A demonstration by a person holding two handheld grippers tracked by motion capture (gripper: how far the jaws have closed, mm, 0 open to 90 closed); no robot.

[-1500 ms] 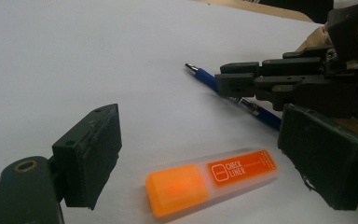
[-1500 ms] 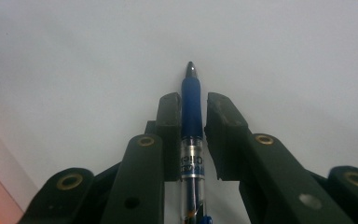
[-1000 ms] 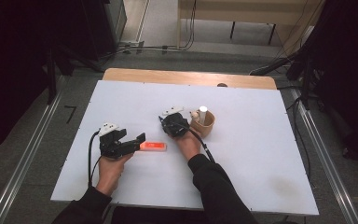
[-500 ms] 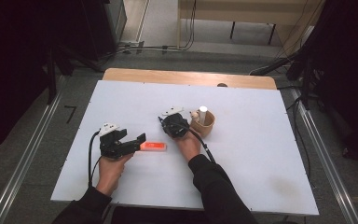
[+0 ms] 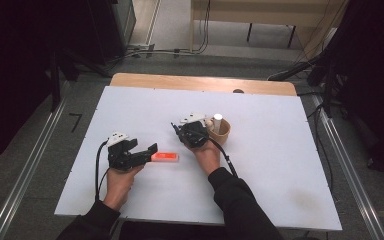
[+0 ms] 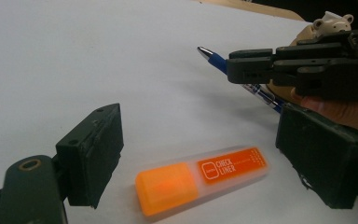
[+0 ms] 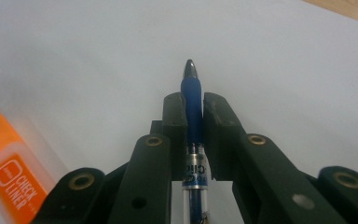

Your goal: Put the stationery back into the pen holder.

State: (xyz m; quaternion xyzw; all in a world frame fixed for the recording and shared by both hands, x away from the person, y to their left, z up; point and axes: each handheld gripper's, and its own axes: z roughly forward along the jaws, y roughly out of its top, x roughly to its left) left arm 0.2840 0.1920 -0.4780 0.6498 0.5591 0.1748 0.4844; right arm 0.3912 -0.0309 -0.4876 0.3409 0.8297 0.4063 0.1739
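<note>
An orange highlighter (image 5: 165,157) (image 6: 200,179) (image 7: 9,177) lies flat on the white table. My left gripper (image 5: 147,151) (image 6: 209,156) is open, its jaws standing on either side of the highlighter without touching it. My right gripper (image 5: 178,130) (image 7: 194,109) (image 6: 261,65) is shut on a blue pen (image 7: 192,95) (image 6: 213,57). The pen lies along the jaws with its metal tip sticking out past them, up off the table. The right gripper hovers just beyond the highlighter.
A tan cup (image 5: 223,134) stands right behind the right hand, holding a white cylinder (image 5: 218,120) and a small bear-shaped piece (image 6: 331,23). A wooden strip (image 5: 200,82) runs along the table's far edge. Metal rails (image 5: 25,175) flank the table on the floor.
</note>
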